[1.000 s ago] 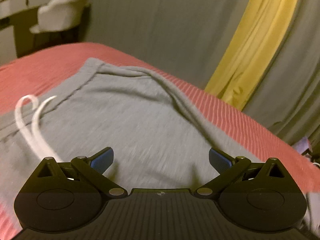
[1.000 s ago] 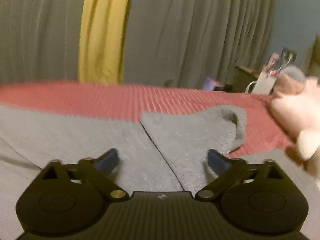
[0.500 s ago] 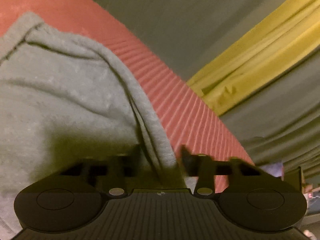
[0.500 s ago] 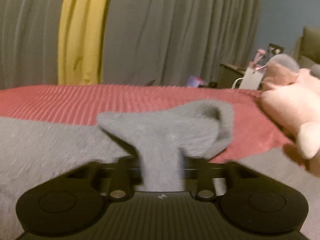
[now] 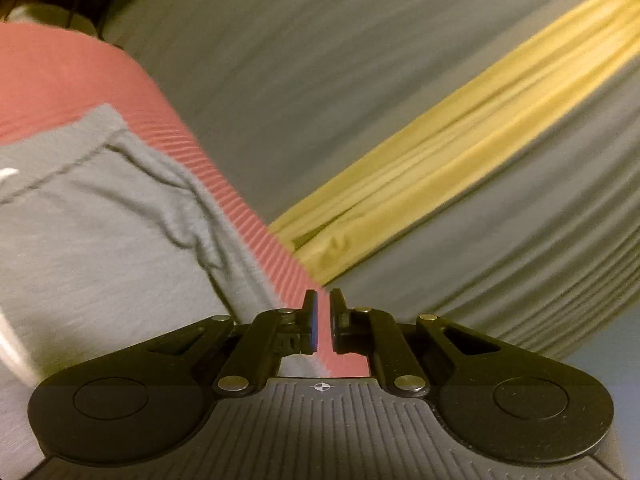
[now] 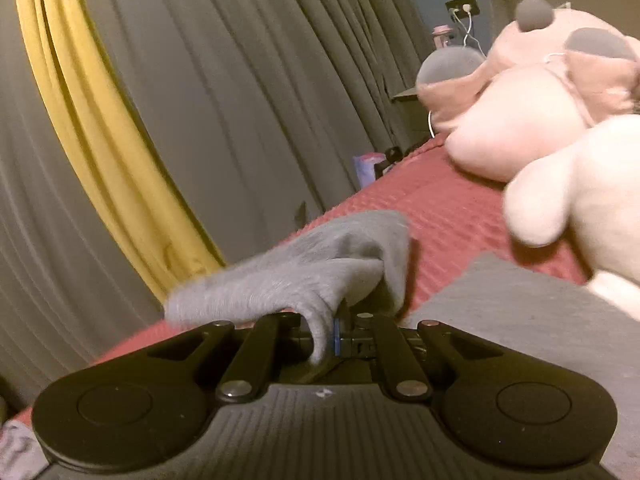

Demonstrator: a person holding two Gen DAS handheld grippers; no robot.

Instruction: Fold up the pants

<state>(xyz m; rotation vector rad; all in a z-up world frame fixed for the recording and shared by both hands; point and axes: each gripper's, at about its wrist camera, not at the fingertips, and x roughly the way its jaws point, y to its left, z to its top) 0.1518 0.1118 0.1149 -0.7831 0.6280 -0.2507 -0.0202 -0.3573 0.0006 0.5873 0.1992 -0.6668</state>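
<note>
Over red bedspread (image 6: pixel 448 200), right gripper (image 6: pixel 336 334) pinches grey pants (image 6: pixel 320 268); left gripper (image 5: pixel 323 320), tilted, is pressed together, empty.

Grey pants (image 5: pixel 100 232) with a white drawstring (image 5: pixel 8 174) are seen on a red ribbed bedspread (image 5: pixel 60 76). Grey curtains (image 5: pixel 300 60) are broken by a yellow one (image 5: pixel 460 152). A pink and cream plush toy (image 6: pixel 540 120) with grey patches is shown.
</note>
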